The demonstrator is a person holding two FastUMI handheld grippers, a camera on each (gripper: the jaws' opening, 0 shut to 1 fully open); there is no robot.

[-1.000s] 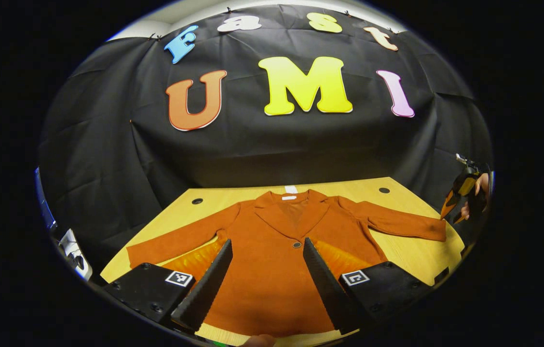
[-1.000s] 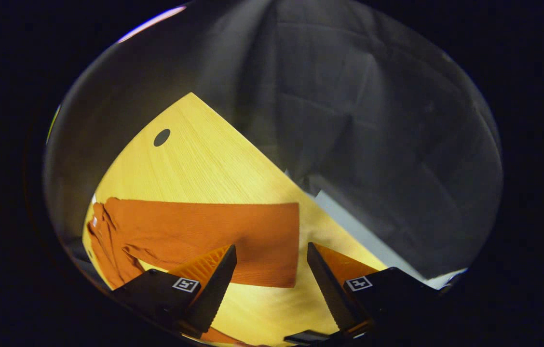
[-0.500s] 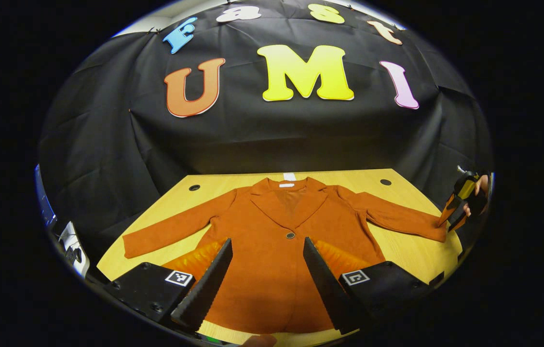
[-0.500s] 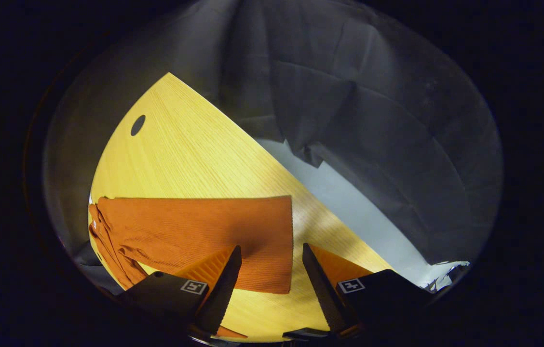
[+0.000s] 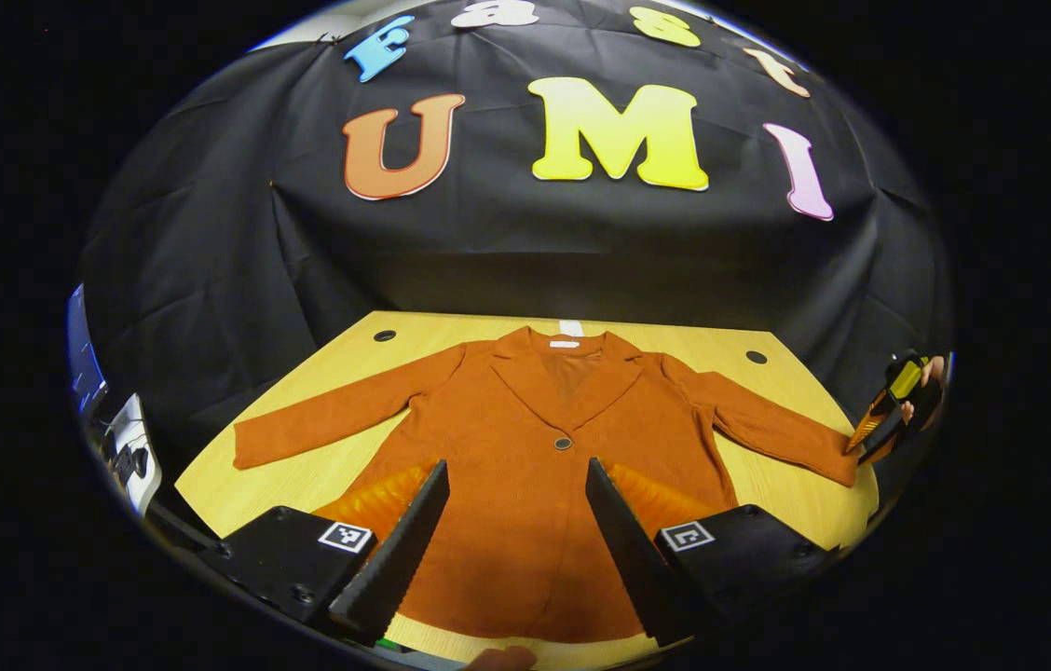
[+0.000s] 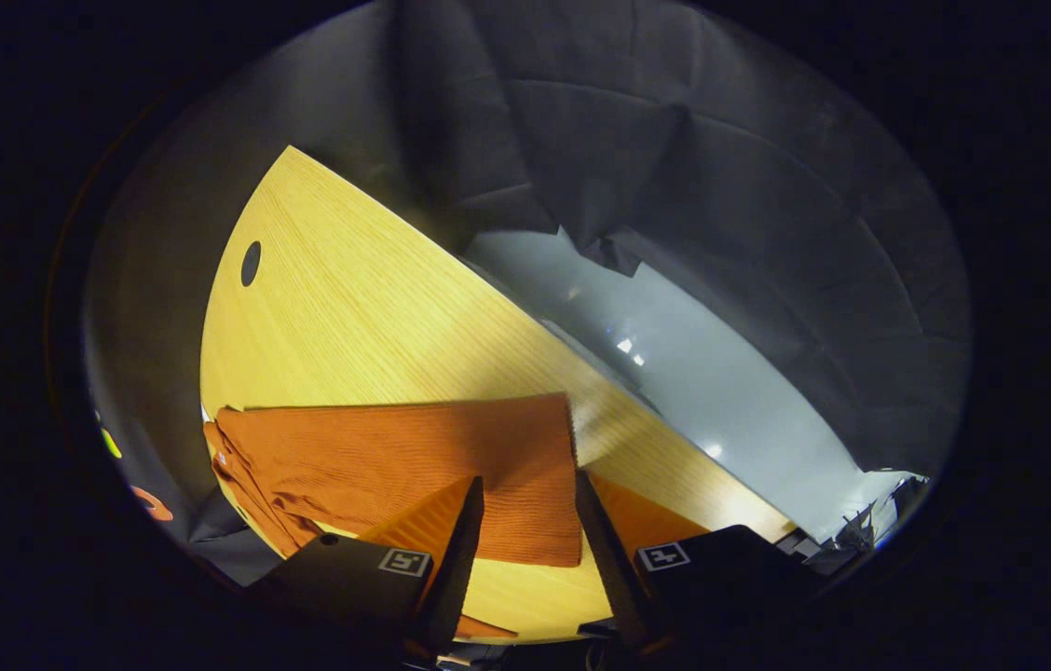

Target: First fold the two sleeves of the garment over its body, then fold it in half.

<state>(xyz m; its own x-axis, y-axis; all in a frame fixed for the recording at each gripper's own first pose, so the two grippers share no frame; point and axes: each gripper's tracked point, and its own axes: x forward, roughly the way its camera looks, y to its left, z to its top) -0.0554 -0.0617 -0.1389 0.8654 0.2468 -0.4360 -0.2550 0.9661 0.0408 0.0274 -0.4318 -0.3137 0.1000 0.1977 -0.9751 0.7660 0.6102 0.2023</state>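
**Both grippers open, jacket spread flat on the tabletop**

From my left gripper (image 5: 511, 522) I look down the length of the rust-orange jacket (image 5: 544, 503), which lies face up and flat on the pale wooden tabletop (image 5: 302, 475). Its collar (image 5: 566, 359) points toward the booth's black wall, and its hem sits nearest my camera. Both sleeves are spread out to the sides, neither folded over the body yet. A single dark button (image 5: 563, 443) sits at the middle of the front. My left fingers (image 5: 395, 550) stand wide apart above the lower part of the jacket body, gripping nothing; I cannot tell whether they touch the cloth.

At the far right edge of that view I see the right gripper (image 5: 872, 438) and the hand (image 5: 928, 384) holding it, right at the cuff of the right sleeve (image 5: 768, 429).

From the right gripper's (image 6: 525, 550) own camera, the right sleeve (image 6: 414, 466) lies flat across the tabletop (image 6: 367, 308), its straight cuff edge (image 6: 572, 485) falling in the gap between my fingers (image 6: 456, 550). These fingers are apart, with a narrower gap than the left pair, and are not clamped on the cloth. A round dark hole (image 6: 251, 263) marks the tabletop's far corner, and beyond the tabletop's edge there is a pale grey floor (image 6: 721, 391).
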